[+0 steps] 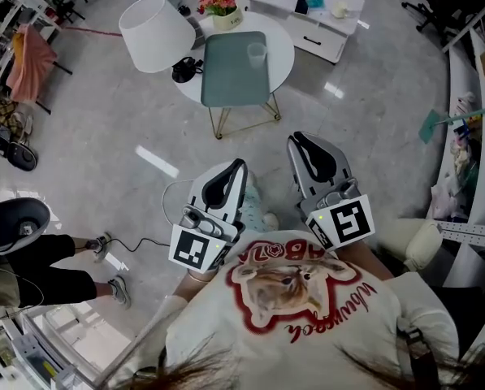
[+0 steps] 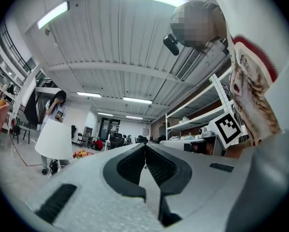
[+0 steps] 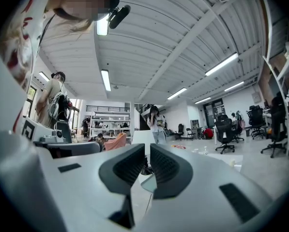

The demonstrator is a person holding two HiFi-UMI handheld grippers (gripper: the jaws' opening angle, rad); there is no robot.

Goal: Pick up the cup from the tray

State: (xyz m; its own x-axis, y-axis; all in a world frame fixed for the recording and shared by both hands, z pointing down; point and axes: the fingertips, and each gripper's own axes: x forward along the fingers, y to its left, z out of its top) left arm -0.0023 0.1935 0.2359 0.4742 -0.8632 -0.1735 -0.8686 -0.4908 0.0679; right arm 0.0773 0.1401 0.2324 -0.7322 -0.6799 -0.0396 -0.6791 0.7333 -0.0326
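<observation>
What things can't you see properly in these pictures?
- The cup, head view: tiny and see-through, so whether anything is inside it can't be told.
- The cup and the tray, left gripper view: hidden behind the left gripper and its own body.
- The cup, right gripper view: hidden behind the right gripper.
- The dark object by the lampshade, head view: too small to name.
</observation>
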